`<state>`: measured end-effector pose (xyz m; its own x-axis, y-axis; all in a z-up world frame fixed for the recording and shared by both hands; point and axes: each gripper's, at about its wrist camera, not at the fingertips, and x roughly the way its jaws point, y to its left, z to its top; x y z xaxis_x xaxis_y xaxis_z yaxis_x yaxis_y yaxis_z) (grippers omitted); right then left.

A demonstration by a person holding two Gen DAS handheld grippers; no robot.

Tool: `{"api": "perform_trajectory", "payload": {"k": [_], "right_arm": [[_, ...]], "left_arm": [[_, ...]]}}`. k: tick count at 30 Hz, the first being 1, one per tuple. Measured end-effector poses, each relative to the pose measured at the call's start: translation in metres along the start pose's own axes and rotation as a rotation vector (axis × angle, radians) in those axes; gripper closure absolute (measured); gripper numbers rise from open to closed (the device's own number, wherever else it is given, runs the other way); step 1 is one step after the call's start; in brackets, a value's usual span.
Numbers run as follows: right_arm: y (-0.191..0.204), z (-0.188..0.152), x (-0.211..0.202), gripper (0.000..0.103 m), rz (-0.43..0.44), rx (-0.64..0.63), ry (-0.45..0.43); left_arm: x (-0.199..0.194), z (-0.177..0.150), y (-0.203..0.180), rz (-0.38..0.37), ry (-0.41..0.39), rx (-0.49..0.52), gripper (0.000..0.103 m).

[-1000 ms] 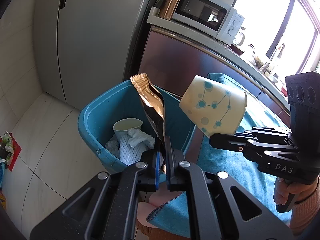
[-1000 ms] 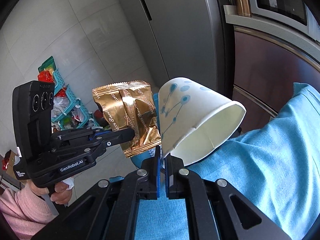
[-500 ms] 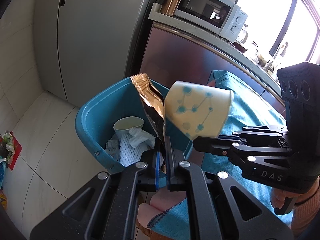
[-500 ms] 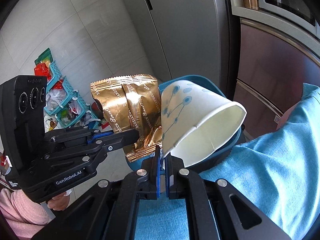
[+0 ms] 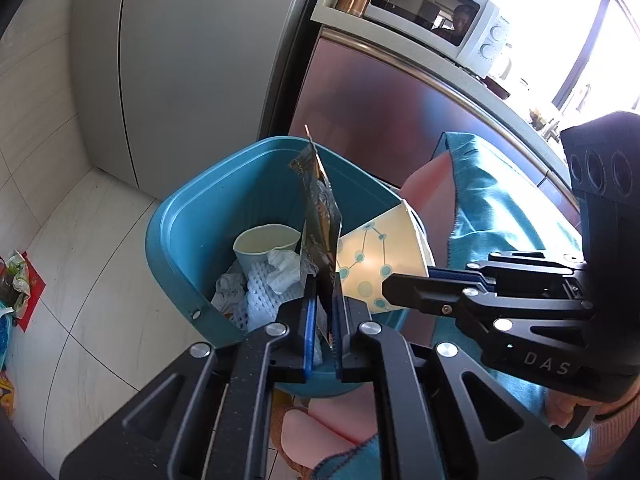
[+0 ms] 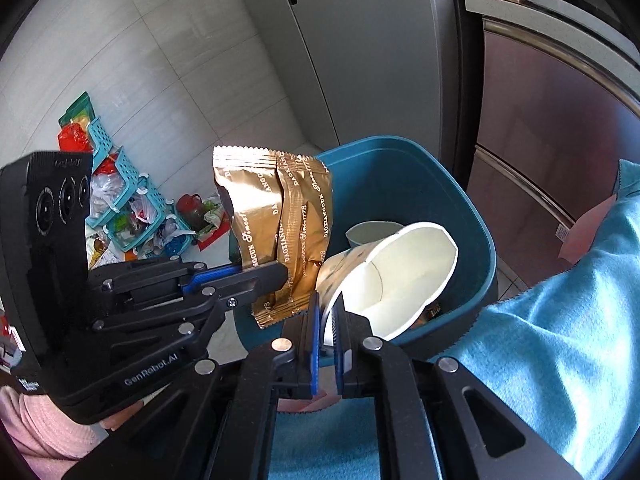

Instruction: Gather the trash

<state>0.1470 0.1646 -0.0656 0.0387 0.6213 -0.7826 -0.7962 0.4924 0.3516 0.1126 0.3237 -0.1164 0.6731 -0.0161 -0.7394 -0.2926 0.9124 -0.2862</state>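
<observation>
My left gripper (image 5: 323,280) is shut on a gold foil snack wrapper (image 5: 320,216) and holds it over the blue trash bin (image 5: 180,216). The wrapper (image 6: 280,220) also shows broadside in the right wrist view. My right gripper (image 6: 327,308) is shut on the rim of a cream paper cup with blue dots (image 6: 396,280), tilted over the bin (image 6: 472,216). In the left wrist view the cup (image 5: 380,260) hangs just inside the bin's right rim, beside the wrapper. The bin holds another paper cup (image 5: 264,240) and crumpled white tissue (image 5: 260,292).
A grey fridge (image 5: 180,60) and a steel cabinet (image 5: 380,120) with a microwave (image 5: 432,20) stand behind the bin. A blue cloth (image 6: 560,320) covers the table at right. A teal rack of bags (image 6: 128,208) sits on the tiled floor at left.
Both grippers moved toward the bin. The cup came left and down from beside the bin to just inside its rim. The wrapper now hangs lower, over the trash.
</observation>
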Motion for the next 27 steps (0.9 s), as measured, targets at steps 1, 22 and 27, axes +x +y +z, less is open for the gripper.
{"api": "perform_trajectory", "payload": {"k": [1,22,27], "right_arm": [[-0.001,0.001,0.001,0.097,0.0,0.005,0.0],[-0.023,-0.01,-0.03,0.069,0.009,0.107,-0.113],[-0.022,-0.029,-0.062,0.053,-0.01,0.114,-0.199]], "left_arm": [[0.002,0.0,0.0,0.001,0.003,0.002,0.097],[-0.003,-0.012,0.001,-0.015,-0.041,0.028,0.064],[-0.032,-0.017,-0.012,-0.039,-0.111,0.07,0.041]]}}
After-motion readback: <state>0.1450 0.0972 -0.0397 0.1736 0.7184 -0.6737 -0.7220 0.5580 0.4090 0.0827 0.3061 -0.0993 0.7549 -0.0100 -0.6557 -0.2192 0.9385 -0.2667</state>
